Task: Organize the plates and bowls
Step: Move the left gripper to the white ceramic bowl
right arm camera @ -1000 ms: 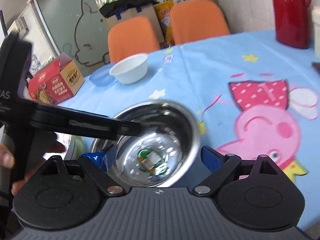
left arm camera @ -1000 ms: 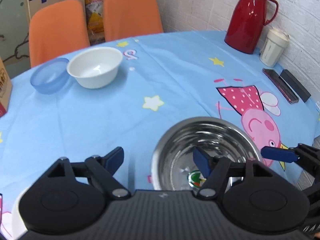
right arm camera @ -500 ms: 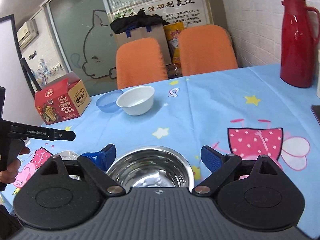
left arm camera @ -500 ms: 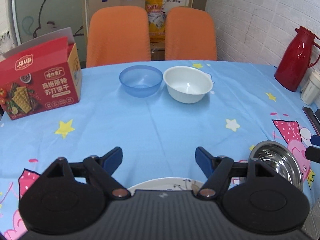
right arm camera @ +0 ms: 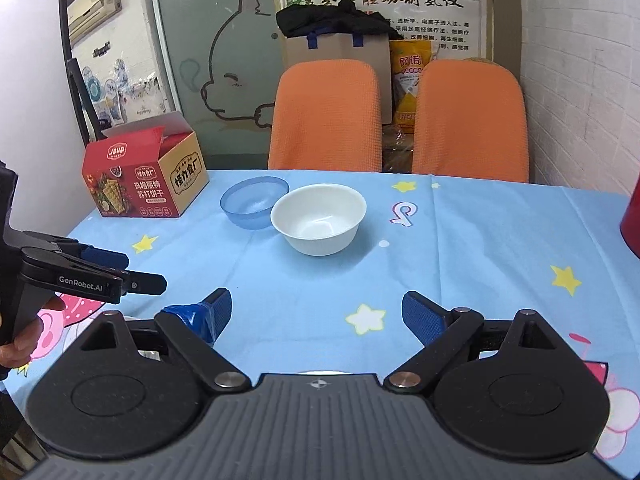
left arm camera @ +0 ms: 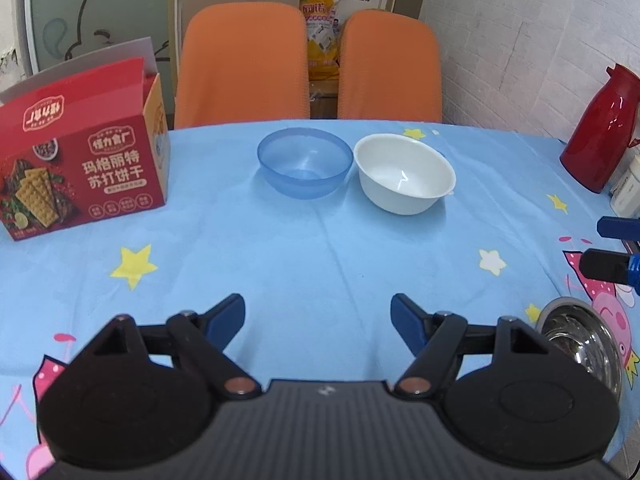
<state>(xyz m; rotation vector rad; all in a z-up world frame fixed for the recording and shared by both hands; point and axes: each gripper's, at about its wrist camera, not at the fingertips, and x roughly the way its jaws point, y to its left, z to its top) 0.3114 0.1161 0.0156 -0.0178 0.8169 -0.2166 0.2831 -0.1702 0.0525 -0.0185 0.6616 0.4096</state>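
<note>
At twelve o'clock on the worktop (left arm camera: 320,248), the blue bowl (left arm camera: 305,162) and white bowl (left arm camera: 405,173) are still waiting unstacked; both grippers' fingers (left arm camera: 224,318) are standing wide, holding nothing.

Each hand-held gripper (left arm camera: 318,318) is black ribbed plastic with round housings, silver pivot screws and blue finger pads (right arm camera: 422,316) (one taped). White "GenRobot.AI" lettering (right arm camera: 80,280) marks the left one.
</note>
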